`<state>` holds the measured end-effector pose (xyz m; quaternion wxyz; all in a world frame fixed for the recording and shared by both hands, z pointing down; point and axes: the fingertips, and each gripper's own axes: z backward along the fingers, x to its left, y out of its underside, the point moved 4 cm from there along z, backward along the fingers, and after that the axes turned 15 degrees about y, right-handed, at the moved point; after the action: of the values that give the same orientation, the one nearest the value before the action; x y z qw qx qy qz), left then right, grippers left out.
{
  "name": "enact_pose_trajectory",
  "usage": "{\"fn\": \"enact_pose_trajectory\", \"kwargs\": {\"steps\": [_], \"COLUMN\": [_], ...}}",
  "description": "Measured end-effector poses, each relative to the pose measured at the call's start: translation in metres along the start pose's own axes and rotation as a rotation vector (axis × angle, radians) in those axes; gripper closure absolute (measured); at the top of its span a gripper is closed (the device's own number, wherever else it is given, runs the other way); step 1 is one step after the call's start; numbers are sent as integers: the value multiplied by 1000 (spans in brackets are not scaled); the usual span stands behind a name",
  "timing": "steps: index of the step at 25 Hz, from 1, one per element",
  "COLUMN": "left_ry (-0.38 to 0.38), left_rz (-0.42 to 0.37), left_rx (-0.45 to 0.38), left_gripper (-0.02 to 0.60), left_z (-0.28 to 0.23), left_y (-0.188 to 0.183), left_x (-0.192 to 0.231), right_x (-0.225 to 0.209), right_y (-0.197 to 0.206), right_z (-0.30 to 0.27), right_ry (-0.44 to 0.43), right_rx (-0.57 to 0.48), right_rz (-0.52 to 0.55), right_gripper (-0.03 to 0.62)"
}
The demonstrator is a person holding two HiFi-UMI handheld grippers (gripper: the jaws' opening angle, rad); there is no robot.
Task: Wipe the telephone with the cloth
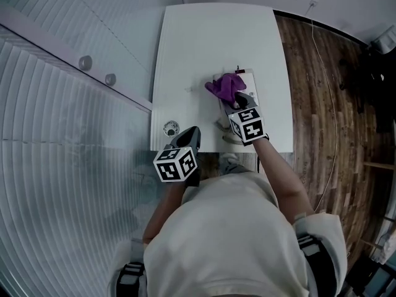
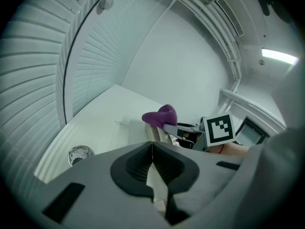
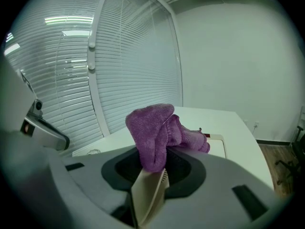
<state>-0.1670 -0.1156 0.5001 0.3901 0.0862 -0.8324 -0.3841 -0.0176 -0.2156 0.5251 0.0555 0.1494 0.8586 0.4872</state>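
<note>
Table (image 1: 185,54), white, fills the middle of the head view. The telephone (image 1: 249,82) lies on its right half, toward the person. The right gripper (image 1: 241,98) clamps the purple cloth (image 1: 226,86), bunched over the telephone. The left gripper (image 1: 189,135), closed and empty, hangs over the near edge beside a round disc (image 1: 171,128).

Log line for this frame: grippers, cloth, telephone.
right gripper: shut on cloth | cloth: bunched over telephone | left gripper: shut, empty, above near edge of table
</note>
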Motion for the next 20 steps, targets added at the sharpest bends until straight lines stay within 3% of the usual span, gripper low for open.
{"fn": "enact_pose_trajectory", "kwargs": {"steps": [20], "left_ry": [41], "left_rz": [-14], "left_rx": [23], "left_gripper": [560], "left_z": [22], "left_y": [29], "left_x": [-13], "right_x": [16], "right_y": [39], "right_z": [39], "right_ry": [28], "right_rx": [42], "right_rz": [3], "right_gripper": [467]}}
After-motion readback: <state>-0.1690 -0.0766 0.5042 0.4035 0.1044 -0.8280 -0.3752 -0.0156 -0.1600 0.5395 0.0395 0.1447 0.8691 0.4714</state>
